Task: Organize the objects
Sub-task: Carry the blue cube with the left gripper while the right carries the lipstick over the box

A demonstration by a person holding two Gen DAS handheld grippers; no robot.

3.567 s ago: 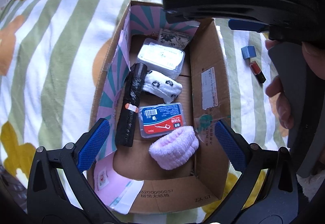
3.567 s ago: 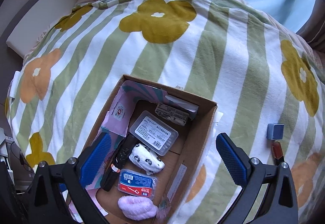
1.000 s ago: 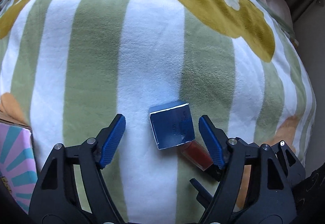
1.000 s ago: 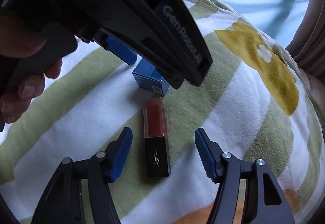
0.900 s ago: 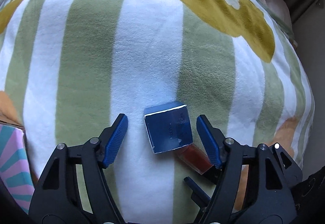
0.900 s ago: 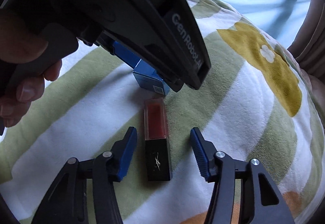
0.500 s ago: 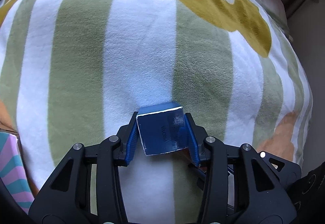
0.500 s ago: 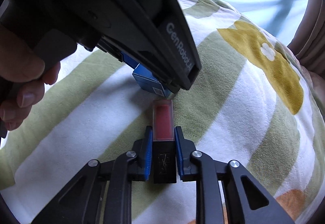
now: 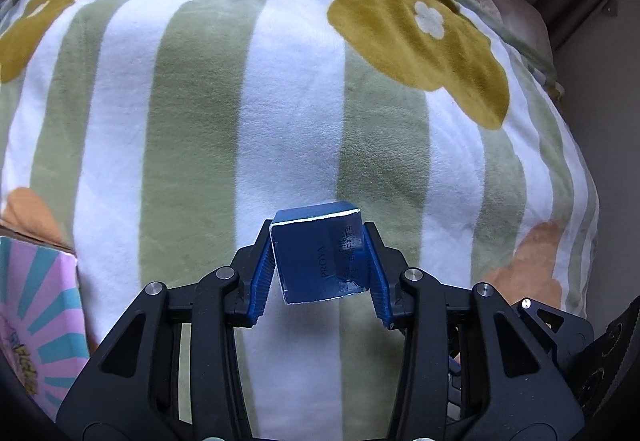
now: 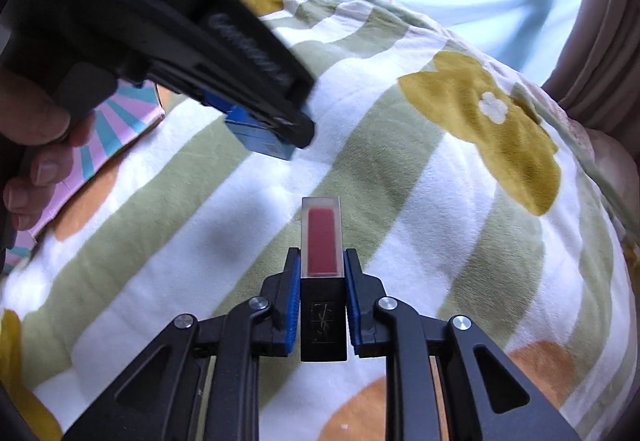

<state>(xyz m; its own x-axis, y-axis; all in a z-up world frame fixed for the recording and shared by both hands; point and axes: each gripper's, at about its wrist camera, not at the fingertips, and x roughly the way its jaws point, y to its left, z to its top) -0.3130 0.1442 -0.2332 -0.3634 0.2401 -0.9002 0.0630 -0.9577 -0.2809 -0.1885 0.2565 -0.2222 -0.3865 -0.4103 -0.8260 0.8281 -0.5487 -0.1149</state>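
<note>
From my right wrist view, my left gripper (image 10: 276, 129) is smeared with motion blur, its lettering unreadable, and it covers most of the blue box (image 10: 260, 139). The pink-and-teal striped box flap (image 9: 36, 321) runs off the left wrist picture's left edge. The small print on the blue box is illegible there.

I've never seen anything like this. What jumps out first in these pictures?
Two clamps, each pinching something: the left hand-held gripper grips a small blue box, and the right hand-held gripper grips a red lipstick with a black base. Beneath both spreads a fleecy blanket with green stripes and mustard flowers.
</note>
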